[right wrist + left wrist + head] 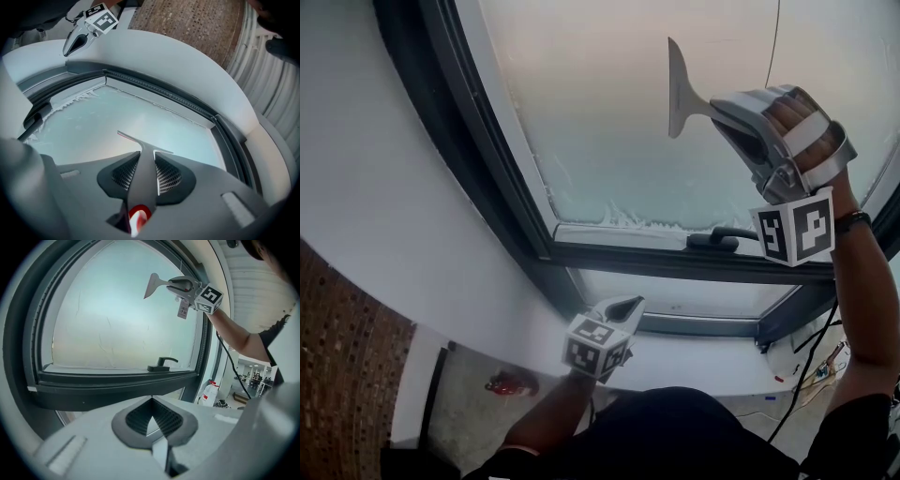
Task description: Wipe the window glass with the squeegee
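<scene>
The window glass fills most of what I can see. It is a hazy pane in a dark frame, with white froth along its bottom edge.

The right tool is raised near the pane's upper right corner, its jaws clamped on the squeegee. The left tool hangs low below the frame's bottom rail, well away from the work, with its jaws together on nothing.

The squeegee looks like a light, stiff thing, a grey T-shaped head on a narrow neck. Its blade edge seems to lie against the glass, though I cannot be sure it touches. I'd expect the edge strip to be soft and to flex a little under pressure. On a wet pane it should slide easily, so the risk is skating or tilting, not weight. The neck just behind the head, where the pads sit now, is the sensible place to grip, because it keeps the blade square to the glass.

The window's latch handle sits at the pane's bottom edge, towards the right corner.

As for writing, the cubes carry only black-and-white square markers. A small tag dangles under the right tool, its print too small to read. A red-labelled bottle stands further back in the room, and its label is also unreadable.
</scene>
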The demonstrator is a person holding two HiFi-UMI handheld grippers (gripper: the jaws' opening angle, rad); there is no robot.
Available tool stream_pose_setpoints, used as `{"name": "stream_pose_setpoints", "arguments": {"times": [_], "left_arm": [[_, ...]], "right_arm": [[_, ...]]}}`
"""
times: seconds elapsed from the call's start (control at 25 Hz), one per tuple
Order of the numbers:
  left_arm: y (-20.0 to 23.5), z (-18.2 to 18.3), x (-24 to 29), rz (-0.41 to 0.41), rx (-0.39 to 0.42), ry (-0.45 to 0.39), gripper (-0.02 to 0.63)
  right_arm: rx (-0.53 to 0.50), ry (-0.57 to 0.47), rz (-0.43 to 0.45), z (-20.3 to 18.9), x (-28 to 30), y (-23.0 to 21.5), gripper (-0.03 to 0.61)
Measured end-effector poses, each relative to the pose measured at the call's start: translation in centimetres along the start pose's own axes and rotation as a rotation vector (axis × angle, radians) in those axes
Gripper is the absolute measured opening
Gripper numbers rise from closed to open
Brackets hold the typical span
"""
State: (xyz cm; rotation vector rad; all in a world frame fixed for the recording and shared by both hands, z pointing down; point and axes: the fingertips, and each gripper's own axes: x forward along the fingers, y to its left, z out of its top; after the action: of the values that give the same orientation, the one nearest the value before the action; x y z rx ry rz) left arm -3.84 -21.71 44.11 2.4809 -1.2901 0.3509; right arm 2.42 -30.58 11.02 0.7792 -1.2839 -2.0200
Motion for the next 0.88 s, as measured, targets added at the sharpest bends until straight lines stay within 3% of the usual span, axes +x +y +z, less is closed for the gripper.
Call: {"name": "stream_pose_setpoints", "arguments": {"times": [0.88], "left_arm": [[-4.3,-0.5,2.4,-0.037,0.025,0.028,0.000]], "right_arm": [[-0.031,0.099,0.012,-7.5,-6.1,0.8,0.121]]}}
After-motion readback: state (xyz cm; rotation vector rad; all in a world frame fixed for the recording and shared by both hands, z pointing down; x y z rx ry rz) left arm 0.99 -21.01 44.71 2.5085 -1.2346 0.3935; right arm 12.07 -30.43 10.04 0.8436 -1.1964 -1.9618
